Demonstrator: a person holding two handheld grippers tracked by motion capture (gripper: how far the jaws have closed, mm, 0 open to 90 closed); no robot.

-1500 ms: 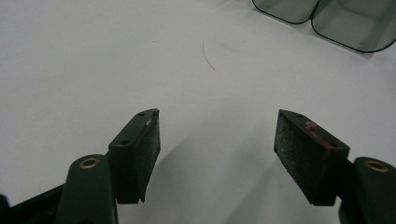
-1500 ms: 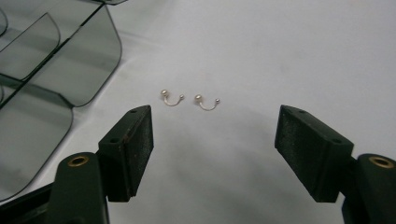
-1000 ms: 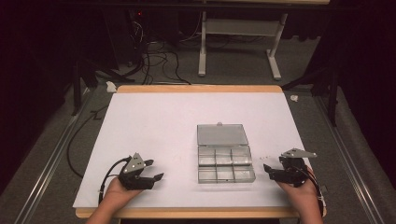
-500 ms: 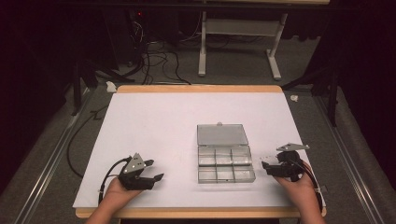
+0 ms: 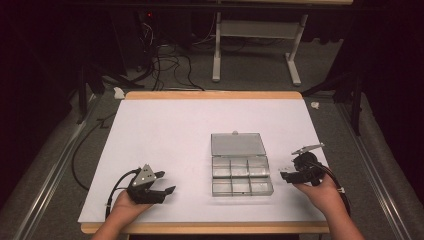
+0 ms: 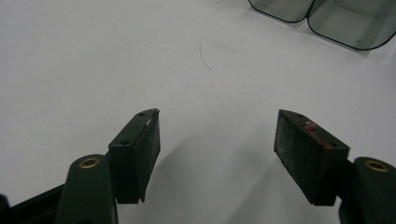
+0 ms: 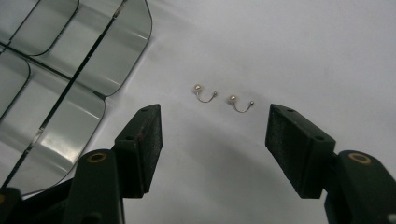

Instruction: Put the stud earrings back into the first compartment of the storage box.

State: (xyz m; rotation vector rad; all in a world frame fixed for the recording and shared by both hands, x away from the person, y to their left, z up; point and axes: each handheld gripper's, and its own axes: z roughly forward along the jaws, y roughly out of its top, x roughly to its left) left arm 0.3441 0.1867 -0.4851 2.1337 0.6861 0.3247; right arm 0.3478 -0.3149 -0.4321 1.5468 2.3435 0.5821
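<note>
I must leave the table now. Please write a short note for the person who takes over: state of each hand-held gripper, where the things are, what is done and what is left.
Left hand-held gripper: open, empty, resting low over the white table near its front left.
Right hand-held gripper: open, its jaws have just been closing, nothing between them yet; aimed at two pearl earrings lying on the table just ahead.
Compartment box: lid open, to the left of the earrings; its compartments look empty.
Done: nothing picked up yet.
Left: probably grasp each earring and put it in the box.

I was working in a lab-style recording room: a white-topped table (image 5: 165, 130) with a wooden edge stood on grey carpet, loose cables (image 5: 165, 65) ran across the floor behind it, beside a white desk frame (image 5: 255, 50), everything else dark.
</note>
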